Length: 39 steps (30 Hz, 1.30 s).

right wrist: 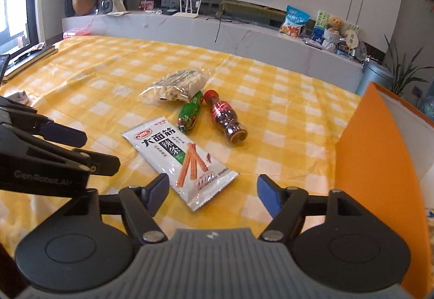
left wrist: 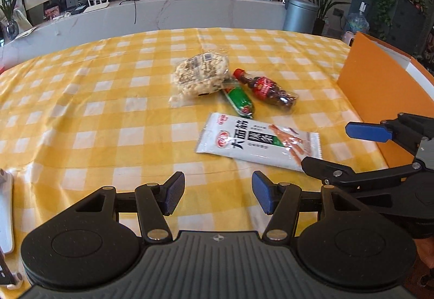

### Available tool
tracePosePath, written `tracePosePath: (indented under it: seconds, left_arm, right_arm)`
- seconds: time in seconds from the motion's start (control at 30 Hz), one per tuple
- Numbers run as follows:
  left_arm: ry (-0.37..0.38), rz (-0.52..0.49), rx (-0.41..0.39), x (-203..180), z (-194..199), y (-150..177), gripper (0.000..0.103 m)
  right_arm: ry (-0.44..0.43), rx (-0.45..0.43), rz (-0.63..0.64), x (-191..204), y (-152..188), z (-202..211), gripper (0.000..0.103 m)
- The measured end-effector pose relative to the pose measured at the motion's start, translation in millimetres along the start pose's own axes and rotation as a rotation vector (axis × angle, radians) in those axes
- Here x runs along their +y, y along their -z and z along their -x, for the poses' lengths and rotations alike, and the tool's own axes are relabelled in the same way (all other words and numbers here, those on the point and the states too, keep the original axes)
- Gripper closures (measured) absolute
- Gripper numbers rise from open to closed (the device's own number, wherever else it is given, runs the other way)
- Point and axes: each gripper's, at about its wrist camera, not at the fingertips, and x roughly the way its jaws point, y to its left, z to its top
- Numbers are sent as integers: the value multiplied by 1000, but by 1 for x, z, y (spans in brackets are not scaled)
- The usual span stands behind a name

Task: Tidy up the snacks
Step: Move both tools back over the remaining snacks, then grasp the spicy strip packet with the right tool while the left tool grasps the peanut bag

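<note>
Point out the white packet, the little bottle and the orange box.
white packet (right wrist: pixel 173 155), right wrist view, middle of its printed face
bottle (right wrist: pixel 226 120), right wrist view, its body
orange box (left wrist: pixel 379 87), left wrist view, its near wall

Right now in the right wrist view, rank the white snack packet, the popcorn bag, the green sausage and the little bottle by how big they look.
1. white snack packet, though nearest the camera
2. popcorn bag
3. little bottle and green sausage: too alike to rank

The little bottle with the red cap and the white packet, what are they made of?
The little bottle looks like clear, shiny plastic: dark contents show through its wall, and light glints on it. The cap seems to be red plastic. The white packet looks like thin printed plastic film, smooth and slightly glossy, with crimped, zigzag-cut ends; foil lining can't be ruled out.
</note>
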Motion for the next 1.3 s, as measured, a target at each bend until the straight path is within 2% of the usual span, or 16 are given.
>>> tracePosePath:
  seconds: [0.13, 0.27, 0.47, 0.67, 0.77, 0.97, 1.07, 1.13, 1.3]
  left_arm:
    - [-9, 17, 14, 11, -6, -3, 36]
    - [14, 55, 25, 20, -11, -7, 36]
    - [13, 67, 35, 23, -17, -10, 36]
    - [-5, 62, 37, 22, -22, -12, 39]
    - [-20, 34, 33, 16, -26, -14, 41]
    - [-22, 6, 34, 11, -27, -15, 50]
    - [-31, 19, 35, 16, -22, -13, 51]
    - [-46, 30, 33, 20, -17, -11, 51]
    - [-52, 45, 32, 28, -10, -7, 51]
  right_arm:
    - [-32, 10, 41, 3, -10, -22, 25]
    - [-70, 3, 7, -4, -18, -35, 19]
    - [-107, 19, -55, -9, -20, -52, 19]
    - [-154, 19, -97, -9, -11, -43, 33]
    - [-157, 34, -51, 2, -1, -33, 40]
    - [-136, 44, 4, 18, 8, -14, 43]
    - [-149, 51, 16, 19, 4, -11, 40]
    - [-156, 33, 44, 21, 0, -9, 30]
    - [-181, 18, 91, 24, -14, -18, 26]
